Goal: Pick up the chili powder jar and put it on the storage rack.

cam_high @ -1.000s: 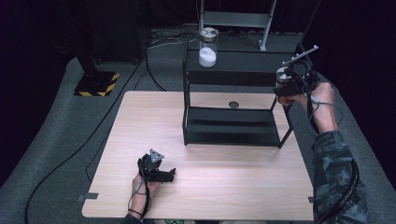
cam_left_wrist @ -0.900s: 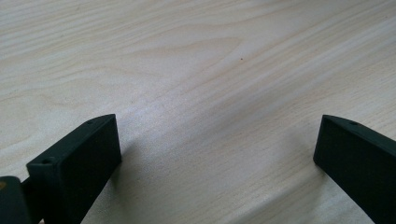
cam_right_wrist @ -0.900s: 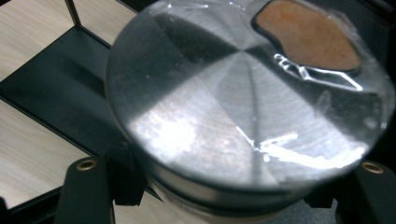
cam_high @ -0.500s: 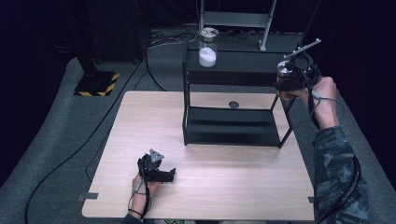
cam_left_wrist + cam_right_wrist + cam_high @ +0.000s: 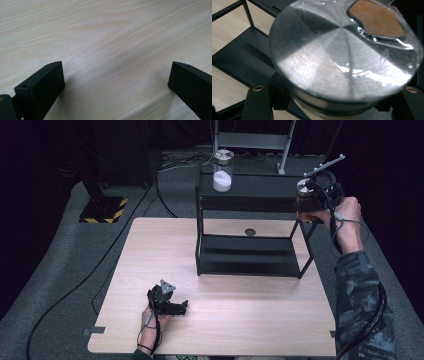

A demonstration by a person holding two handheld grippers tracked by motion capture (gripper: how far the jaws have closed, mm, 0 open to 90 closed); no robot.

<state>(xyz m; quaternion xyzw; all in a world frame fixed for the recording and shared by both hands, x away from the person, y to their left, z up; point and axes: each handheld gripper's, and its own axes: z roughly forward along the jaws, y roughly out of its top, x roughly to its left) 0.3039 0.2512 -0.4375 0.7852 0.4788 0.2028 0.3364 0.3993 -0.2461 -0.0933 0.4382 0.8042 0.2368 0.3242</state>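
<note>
My right gripper (image 5: 306,202) is shut on a jar (image 5: 305,190) with a brushed metal lid, held in the air at the right end of the black shelf's top tier (image 5: 255,190). In the right gripper view the lid (image 5: 337,55) is close up, and the two black jaws clamp the jar's body from either side of my right gripper (image 5: 334,102). A second jar (image 5: 222,170), holding white powder, stands on the shelf's top at the left. My left gripper (image 5: 172,306) rests on the wooden table (image 5: 150,250) near its front edge, and in its own view the left gripper (image 5: 116,75) is open over bare wood.
The black two-tier shelf stands at the table's back, and its lower tier (image 5: 247,255) is bare. A small round hole (image 5: 250,232) lies in the tabletop behind it. Cables (image 5: 100,270) run over the grey floor at the left, and a yellow-and-black striped base (image 5: 102,210) stands there.
My right gripper has risen slightly with the jar beside the shelf's right end. The left gripper has stayed put.
</note>
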